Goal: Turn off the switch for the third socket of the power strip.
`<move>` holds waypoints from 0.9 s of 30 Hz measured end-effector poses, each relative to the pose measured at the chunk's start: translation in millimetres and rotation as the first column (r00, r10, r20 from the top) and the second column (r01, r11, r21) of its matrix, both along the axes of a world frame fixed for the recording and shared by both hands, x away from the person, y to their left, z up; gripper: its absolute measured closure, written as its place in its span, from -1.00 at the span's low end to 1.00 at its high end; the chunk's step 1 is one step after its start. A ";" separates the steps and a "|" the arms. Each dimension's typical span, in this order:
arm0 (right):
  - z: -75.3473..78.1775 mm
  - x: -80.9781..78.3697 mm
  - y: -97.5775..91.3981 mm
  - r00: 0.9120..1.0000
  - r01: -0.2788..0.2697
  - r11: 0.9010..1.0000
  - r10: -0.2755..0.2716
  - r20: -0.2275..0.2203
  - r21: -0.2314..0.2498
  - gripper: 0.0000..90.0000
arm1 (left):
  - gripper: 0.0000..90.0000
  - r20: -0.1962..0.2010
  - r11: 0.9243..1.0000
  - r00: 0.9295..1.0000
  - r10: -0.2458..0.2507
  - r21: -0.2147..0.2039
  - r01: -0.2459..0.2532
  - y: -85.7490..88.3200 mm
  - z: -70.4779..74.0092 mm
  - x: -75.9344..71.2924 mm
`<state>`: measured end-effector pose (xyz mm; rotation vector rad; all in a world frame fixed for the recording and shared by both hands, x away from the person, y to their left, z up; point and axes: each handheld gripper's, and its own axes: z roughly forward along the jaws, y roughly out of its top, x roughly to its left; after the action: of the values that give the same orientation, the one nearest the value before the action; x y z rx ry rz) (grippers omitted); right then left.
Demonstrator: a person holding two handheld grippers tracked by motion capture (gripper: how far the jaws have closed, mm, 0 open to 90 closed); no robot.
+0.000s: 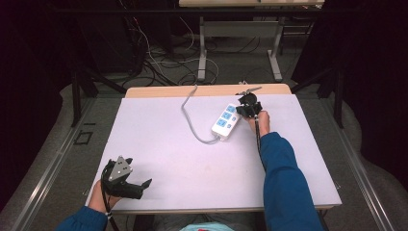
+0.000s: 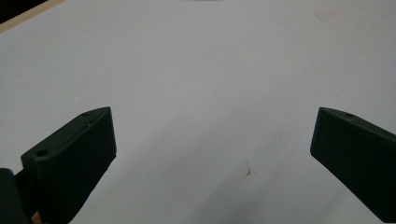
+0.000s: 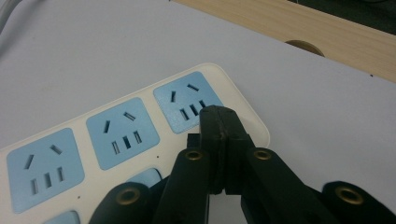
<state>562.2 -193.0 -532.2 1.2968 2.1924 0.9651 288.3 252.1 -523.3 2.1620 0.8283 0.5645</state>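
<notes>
Power strip [image 1: 226, 121] lies toward desk [image 1: 159, 139] far right corner, grey cord [image 1: 188, 115] trailing to far edge. Right gripper [image 3: 219, 122] clenched, empty, tips over end socket. Left gripper [image 2: 212, 140] spread wide, empty, near left corner. Strip likely rigid, light, slick plastic; grab across its narrow sides

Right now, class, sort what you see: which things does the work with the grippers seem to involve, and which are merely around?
In use, apparently:
- power strip, white with blue sockets
- right gripper, jaws together, over the strip's end socket
- strip's grey cable

Merely around:
- left gripper, jaws apart over bare tabletop
- white table
- cables on the floor beyond
</notes>
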 end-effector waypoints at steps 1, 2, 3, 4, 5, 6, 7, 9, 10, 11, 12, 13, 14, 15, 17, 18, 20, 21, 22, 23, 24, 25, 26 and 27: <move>-0.1 0.1 -0.2 1.000 -0.002 1.000 0.002 0.003 -0.005 1.00 | -0.99 0.000 1.000 1.000 0.000 0.000 0.000 0.0 0.0 0.0; 0.1 0.0 0.2 1.000 -0.003 1.000 0.003 0.000 -0.005 1.00 | -0.99 0.005 1.000 1.000 -0.001 0.008 0.001 0.4 0.2 0.4; -0.1 -0.2 0.8 1.000 0.000 1.000 0.000 -0.001 -0.004 1.00 | -1.00 0.004 1.000 1.000 -0.001 0.006 0.001 0.3 0.1 0.3; -0.5 -0.3 1.4 1.000 0.003 1.000 -0.003 0.003 0.003 1.00 | -0.99 0.000 1.000 1.000 0.000 0.000 0.000 0.1 -0.1 0.1; 0.0 -0.6 1.6 1.000 0.007 1.000 -0.007 -0.002 -0.006 1.00 | -0.99 0.000 1.000 1.000 0.001 0.000 -0.001 0.1 -0.1 0.1; -0.1 -0.7 2.1 1.000 0.010 1.000 -0.010 0.001 -0.008 1.00 | -0.99 -0.001 1.000 1.000 0.001 0.000 -0.001 0.2 -0.1 0.2; -0.2 -0.6 2.1 1.000 0.008 1.000 -0.008 0.007 -0.016 1.00 | -0.99 0.000 1.000 1.000 0.001 0.000 -0.001 0.2 -0.1 0.2; -0.3 -1.0 2.5 1.000 0.014 1.000 -0.014 0.003 -0.009 1.00 | -0.99 0.000 1.000 1.000 0.001 0.000 -0.001 0.0 0.0 0.0; -0.6 -0.8 2.3 1.000 0.011 1.000 -0.011 0.009 -0.015 1.00 | -0.99 0.000 1.000 1.000 0.000 0.000 0.000 0.0 0.0 -0.1; -0.8 -1.1 3.1 1.000 0.014 1.000 -0.014 0.013 -0.022 1.00 | -0.99 0.000 1.000 1.000 0.000 0.000 0.000 0.0 0.0 -0.1; -0.8 -1.1 3.1 1.000 0.014 1.000 -0.014 0.013 -0.022 1.00 | -0.99 0.000 1.000 1.000 0.001 0.000 -0.001 0.1 0.0 0.0; -0.9 -0.9 2.9 1.000 0.011 1.000 -0.011 0.018 -0.026 1.00 | -0.99 0.000 1.000 1.000 0.001 0.000 -0.001 0.1 0.0 0.0; -1.1 -1.7 3.5 1.000 0.022 0.999 -0.022 0.019 -0.026 1.00 | -0.99 0.000 1.000 1.000 0.001 0.001 -0.001 0.1 0.0 0.0; -1.5 -2.0 4.0 0.999 0.027 0.999 -0.026 0.019 -0.024 1.00 | -0.99 0.001 1.000 1.000 0.001 0.001 -0.001 0.1 0.0 0.0; -1.7 -2.1 2.9 1.000 0.020 1.000 -0.019 0.020 -0.018 1.00 | -0.99 0.000 1.000 1.000 0.000 0.001 0.000 0.1 -0.1 0.1; -2.0 -2.8 4.1 1.000 0.024 0.999 -0.023 0.021 -0.023 1.00 | -0.99 0.001 1.000 1.000 0.001 0.001 -0.001 0.1 0.0 0.0; -2.3 -3.2 4.4 0.999 0.030 0.999 -0.029 0.026 -0.023 1.00 | -0.99 -0.001 1.000 1.000 0.001 0.001 -0.001 0.2 0.0 0.0; -2.3 -3.2 4.4 0.999 0.030 0.999 -0.029 0.026 -0.023 1.00 | -0.99 -0.001 1.000 1.000 0.000 0.000 0.000 0.2 0.0 0.0; -2.4 -3.2 4.1 0.999 0.026 0.999 -0.025 0.034 -0.031 1.00 | -0.99 -0.001 1.000 1.000 0.000 0.001 0.000 0.2 0.0 0.0; -2.8 -3.6 4.1 0.999 0.028 0.999 -0.027 0.031 -0.025 1.00 | -0.99 -0.001 1.000 1.000 0.000 0.001 0.000 0.1 0.0 -0.1; -3.2 -3.7 3.8 0.999 0.027 0.999 -0.026 0.031 -0.018 1.00 | -0.99 -0.001 1.000 1.000 0.000 0.000 0.000 0.1 0.0 -0.2; -4.1 -4.0 4.0 0.999 0.030 0.999 -0.029 0.031 -0.023 1.00 | -0.99 0.000 1.000 1.000 0.001 0.001 -0.001 0.1 0.0 -0.2; -4.2 -4.8 3.9 0.999 0.035 0.999 -0.035 0.032 -0.017 1.00 | -0.99 -0.001 1.000 1.000 0.001 0.001 -0.001 0.1 0.0 -0.1; -4.8 -4.6 3.8 0.999 0.038 0.999 -0.037 0.034 -0.007 1.00 | -0.99 0.003 1.000 1.000 0.001 0.005 -0.001 0.3 0.1 0.0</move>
<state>557.6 -189.2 -537.0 1.3036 2.1365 0.9563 288.3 252.3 -523.2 2.1646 0.8270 0.5704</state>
